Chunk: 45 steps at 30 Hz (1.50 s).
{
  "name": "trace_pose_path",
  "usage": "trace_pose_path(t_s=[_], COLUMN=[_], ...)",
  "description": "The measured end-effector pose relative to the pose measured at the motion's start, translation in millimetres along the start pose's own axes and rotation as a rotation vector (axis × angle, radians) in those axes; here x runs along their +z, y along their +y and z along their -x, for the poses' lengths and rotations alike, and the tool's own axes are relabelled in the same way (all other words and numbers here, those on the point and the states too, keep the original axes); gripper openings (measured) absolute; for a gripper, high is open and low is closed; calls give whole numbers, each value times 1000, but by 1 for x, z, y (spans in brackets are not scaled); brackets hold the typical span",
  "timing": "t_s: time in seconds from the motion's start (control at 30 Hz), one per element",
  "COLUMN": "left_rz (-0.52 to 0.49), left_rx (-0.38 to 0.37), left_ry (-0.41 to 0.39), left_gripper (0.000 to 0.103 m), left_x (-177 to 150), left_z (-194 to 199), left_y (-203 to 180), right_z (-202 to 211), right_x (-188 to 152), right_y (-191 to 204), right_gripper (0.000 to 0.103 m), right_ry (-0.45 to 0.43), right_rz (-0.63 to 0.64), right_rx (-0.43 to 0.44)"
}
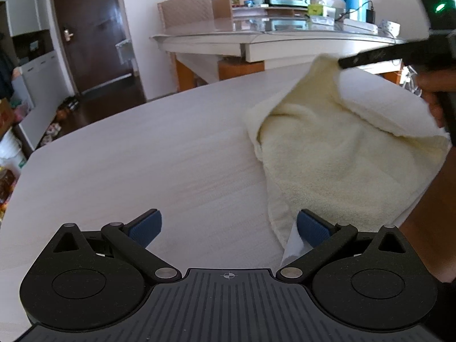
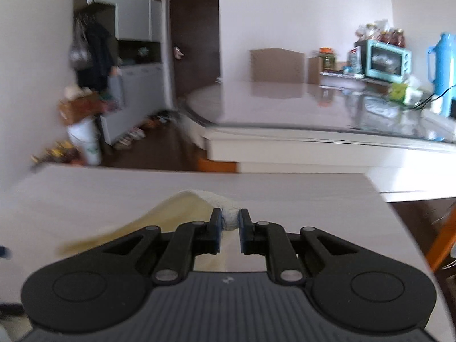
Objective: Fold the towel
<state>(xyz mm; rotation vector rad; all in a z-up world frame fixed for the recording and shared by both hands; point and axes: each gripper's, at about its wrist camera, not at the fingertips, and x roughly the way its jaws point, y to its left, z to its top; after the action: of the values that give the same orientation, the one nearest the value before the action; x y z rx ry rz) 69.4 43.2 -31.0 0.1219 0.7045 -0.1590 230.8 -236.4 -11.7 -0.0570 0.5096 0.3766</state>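
My right gripper [image 2: 230,222] pinches the towel [image 1: 336,154] corner aloft, while my left gripper [image 1: 229,228], wide open, probably touches its near corner.

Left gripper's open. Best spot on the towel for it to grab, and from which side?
Near corner of the towel, beside the left gripper. Come in low along the table from the gripper's side: that corner lies flat, while the right gripper holds the far corner raised.

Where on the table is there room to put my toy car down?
The pale wood-grain table is bare to the left of the cream terry towel, from the open left gripper out to the far curved edge. The right side is crowded: the right gripper holds the towel's corner up there.
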Motion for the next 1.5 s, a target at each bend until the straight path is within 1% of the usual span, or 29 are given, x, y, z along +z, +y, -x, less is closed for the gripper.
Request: trace_pose_path(t_s=[0.03, 0.07, 0.1, 0.17, 0.2, 0.27, 0.33, 0.37, 0.4, 0.43, 0.47, 0.53, 0.57, 0.63, 0.67, 0.7, 0.8, 0.87, 0.97, 1.0, 1.07, 1.1, 1.13, 1.2, 1.23, 1.27, 1.37, 1.4, 1.5], left_rz=[22, 34, 42, 47, 47, 44, 38, 33, 22, 13, 8, -4, -10, -27, -45, -58, -131, -186, -292, -312, -333, -338, -331, -315, -303, -290, -262, -255, -226], left_rx=[-12, -9, 4, 45, 47, 32, 7, -6, -22, -33, -37, -57, -69, -99, -120, -124, -95, -46, 85, 116, 152, 178, 194, 204, 206, 203, 189, 180, 106], left_ry=[-22, -33, -44, -60, -54, -38, -28, -17, -1, 15, 24, 27, 28, 34, 41, 45, 41, 20, -41, -58, -79, -91, -98, -104, -98, -99, -112, -113, -102], left_gripper=[103, 103, 103, 103, 103, 103, 98, 89, 73, 66, 62, 60, 55, 37, 16, 6, 6, 7, 7, 7, 7, 12, 15, 32, 36, 44, 52, 53, 53], left_x=[6, 10, 16, 29, 34, 43, 50, 53, 56, 58, 59, 58, 58, 59, 61, 61, 66, 72, 88, 93, 101, 107, 112, 117, 118, 118, 115, 112, 97], left_z=[3, 4, 2, -6, -14, -28, -40, -48, -57, -65, -69, -73, -74, -76, -75, -75, -72, -69, -66, -67, -70, -77, -84, -93, -99, -99, -93, -88, -73], left_y=[4, 7, 11, 18, 21, 23, 23, 22, 20, 19, 18, 18, 17, 16, 14, 13, 8, 8, 8, 9, 11, 13, 16, 18, 19, 19, 17, 16, 9], right_z=[1, 6, 7, 19, 25, 35, 43, 46, 48, 51, 52, 54, 55, 55, 53, 52, 51, 51, 56, 58, 64, 64, 65, 69, 70, 73, 76, 76, 78], right_x=[0, 0, 0, -2, -4, -11, -19, -23, -26, -30, -34, -39, -42, -45, -47, -48, -53, -57, -63, -64, -65, -65, -65, -67, -68, -69, -70, -69, -65], right_y=[-2, -2, -1, 4, -1, -3, -2, 1, 3, 4, 6, 8, 9, 13, 15, 18, 23, 24, 23, 23, 21, 21, 20, 18, 16, 13, 6, 4, -2], right_gripper=[23, 27, 31, 34, 38, 42, 43, 43, 43, 43, 43, 43, 44, 44, 44, 44, 44, 44, 44, 44, 44, 44, 44, 45, 45, 45, 46, 47, 47], right_ry=[-9, -28, -35, -63, -60, -33, -20, -5, 8, 21, 43, 58, 66, 81, 91, 101, 138, 158, 168, 169, 176, 177, 177, 178, 178, 180, 184, 184, 156], right_rz=[-11, -10, -10, -20, -28, -68, -66, -63, -68, -73, -73, -72, -71, -62, -50, -38, -2, 20, 40, 44, 65, 69, 73, 75, 75, 67, 21, 6, -37], right_rx=[1, 6, 8, 42, 64, 163, 192, 215, 232, 250, 280, 300, 311, 338, 350, 360, 365, 351, 337, 337, 334, 332, 331, 322, 317, 312, 312, 313, 310])
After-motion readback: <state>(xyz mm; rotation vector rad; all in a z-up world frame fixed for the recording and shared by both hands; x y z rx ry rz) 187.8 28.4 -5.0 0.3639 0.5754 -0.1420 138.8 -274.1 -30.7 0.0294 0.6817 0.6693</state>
